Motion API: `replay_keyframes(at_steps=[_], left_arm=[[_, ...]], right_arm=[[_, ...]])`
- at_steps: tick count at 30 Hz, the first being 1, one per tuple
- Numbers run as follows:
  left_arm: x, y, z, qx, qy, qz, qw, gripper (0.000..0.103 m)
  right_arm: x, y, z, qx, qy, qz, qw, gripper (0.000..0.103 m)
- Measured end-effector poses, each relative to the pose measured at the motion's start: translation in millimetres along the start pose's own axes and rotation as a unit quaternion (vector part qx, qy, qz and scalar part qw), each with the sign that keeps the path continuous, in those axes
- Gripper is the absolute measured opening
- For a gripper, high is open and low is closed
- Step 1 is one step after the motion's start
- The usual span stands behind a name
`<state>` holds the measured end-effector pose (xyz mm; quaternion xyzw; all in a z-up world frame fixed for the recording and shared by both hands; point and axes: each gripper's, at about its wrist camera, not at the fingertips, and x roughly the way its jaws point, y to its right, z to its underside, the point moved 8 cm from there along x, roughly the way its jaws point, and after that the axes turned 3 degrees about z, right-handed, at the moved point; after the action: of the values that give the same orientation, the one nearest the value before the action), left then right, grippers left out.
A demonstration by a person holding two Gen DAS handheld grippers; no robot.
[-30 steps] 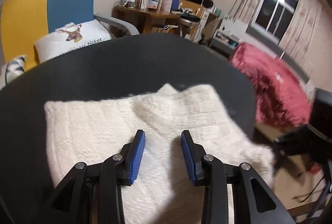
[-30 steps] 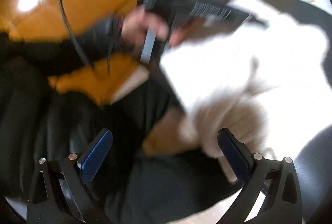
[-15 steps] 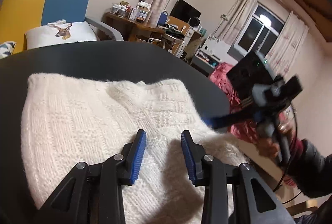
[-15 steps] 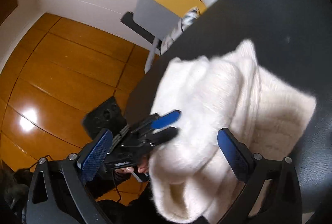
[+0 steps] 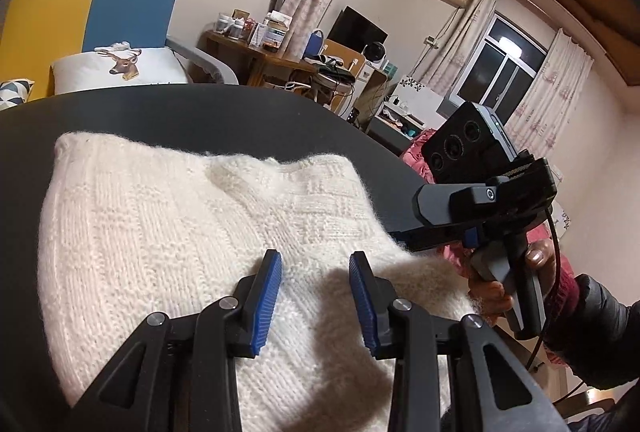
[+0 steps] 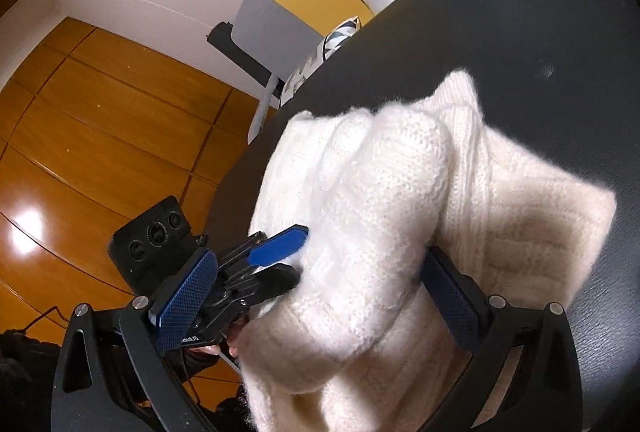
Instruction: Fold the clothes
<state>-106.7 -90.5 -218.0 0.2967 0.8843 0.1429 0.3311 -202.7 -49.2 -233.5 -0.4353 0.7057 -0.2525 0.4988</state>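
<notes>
While the left gripper (image 5: 316,296) hovers half spread over the folded white sweater (image 5: 180,216) on the dark round table (image 5: 240,120), pinching nothing, the right gripper (image 6: 316,296) stands wide around the sweater's near bulge, contact unclear, deer cushion (image 5: 120,66) far behind.

Warm indoor lamp light filling room; window panes (image 5: 496,72) showing dark, one reflecting bright lamp spot. Fisheye bending walls and curtains, black vignette curving at corners of both views. White sweater (image 5: 168,232) glowing near overexposed, knit still reading sharp in left view. Left claw (image 5: 316,296) casting soft grey shadow onto knit beneath. In right view, glare patch shining on glossy orange floor (image 6: 28,236); sweater fold nearest lens going soft and blurry; dark worktop (image 6: 520,32) swallowing detail.
</notes>
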Motion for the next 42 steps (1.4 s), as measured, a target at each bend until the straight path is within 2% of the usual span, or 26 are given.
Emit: replay_keyframes(at_steps=[7, 8, 9, 10, 11, 15, 17, 20, 23, 26, 29, 30, 32, 34, 35, 36, 38, 40, 42], left_arm=[[0.2, -0.1, 0.9, 0.000, 0.001, -0.002, 1.0000, 0.035], [0.0, -0.5, 0.6, 0.000, 0.000, -0.003, 1.0000, 0.035], [-0.1, -1.0, 0.4, 0.000, 0.000, -0.004, 1.0000, 0.035], [0.2, -1.0, 0.4, -0.001, -0.001, -0.004, 1.0000, 0.035], [0.2, -0.8, 0.6, 0.001, -0.001, -0.005, 1.0000, 0.035], [-0.3, 0.3, 1.4, 0.005, -0.002, -0.013, 0.9999, 0.035], [-5.2, 3.5, 0.0, 0.011, 0.000, -0.030, 0.9995, 0.035], [-21.0, 24.5, -6.4, 0.015, 0.019, -0.003, 0.9997, 0.036], [-31.3, 47.4, -10.0, 0.052, 0.029, 0.005, 0.9982, 0.036], [-13.8, 48.3, 2.9, 0.069, -0.013, -0.001, 0.9976, 0.036], [14.6, 39.4, 31.0, 0.060, -0.076, -0.001, 0.9953, 0.035], [15.9, 43.2, 34.3, 0.073, -0.075, -0.002, 0.9945, 0.035], [16.8, 51.4, 37.0, 0.087, -0.084, 0.005, 0.9926, 0.036], [10.3, 59.2, 27.5, 0.076, -0.083, 0.026, 0.9933, 0.036], [4.3, 63.7, 18.4, 0.078, -0.067, 0.035, 0.9941, 0.036], [-1.0, 67.2, 8.2, 0.085, -0.049, 0.036, 0.9945, 0.036], [-0.5, 68.7, -5.3, 0.096, -0.039, 0.027, 0.9943, 0.036], [19.4, 62.4, 2.2, 0.089, -0.070, 0.025, 0.9933, 0.037], [45.2, 55.3, 18.4, 0.081, -0.111, 0.024, 0.9902, 0.037]], right_arm=[[-1.6, 2.8, 9.9, -0.015, -0.012, 0.007, 1.000, 0.103], [-4.3, 6.7, 8.7, -0.006, -0.008, 0.013, 1.000, 0.089], [-7.0, 10.6, 7.6, 0.004, -0.004, 0.019, 1.000, 0.066], [-7.0, 14.5, 7.0, 0.008, -0.001, 0.033, 0.999, 0.015], [-7.0, 18.4, 6.6, 0.012, 0.001, 0.048, 0.999, 0.018], [-5.3, 15.8, 12.7, -0.006, 0.003, 0.046, 0.999, 0.018], [-6.6, 11.9, 12.3, -0.015, 0.008, 0.054, 0.998, 0.018], [-15.2, -12.3, 2.4, -0.063, 0.021, 0.065, 0.996, 0.018], [-28.1, -41.9, -15.2, -0.126, 0.041, 0.074, 0.988, 0.018], [-34.8, -64.9, -30.2, -0.192, 0.052, 0.096, 0.975, 0.018], [-15.0, -16.5, -27.2, -0.155, 0.012, 0.146, 0.977, 0.018], [-8.7, -0.5, -25.9, -0.143, -0.001, 0.162, 0.976, 0.018], [-0.3, 30.4, -10.6, -0.105, -0.018, 0.163, 0.981, 0.018], [-8.5, 33.0, -6.2, -0.087, 0.002, 0.137, 0.987, 0.018], [-12.8, 34.2, -4.1, -0.079, 0.013, 0.124, 0.989, 0.018], [-18.1, 27.4, -4.8, -0.086, 0.020, 0.118, 0.989, 0.018], [-28.5, 12.9, -5.9, -0.104, 0.034, 0.110, 0.988, 0.018], [-38.8, -2.6, -6.7, -0.122, 0.046, 0.107, 0.986, 0.018], [-35.8, 10.9, -3.2, -0.114, 0.034, 0.132, 0.984, 0.018]])
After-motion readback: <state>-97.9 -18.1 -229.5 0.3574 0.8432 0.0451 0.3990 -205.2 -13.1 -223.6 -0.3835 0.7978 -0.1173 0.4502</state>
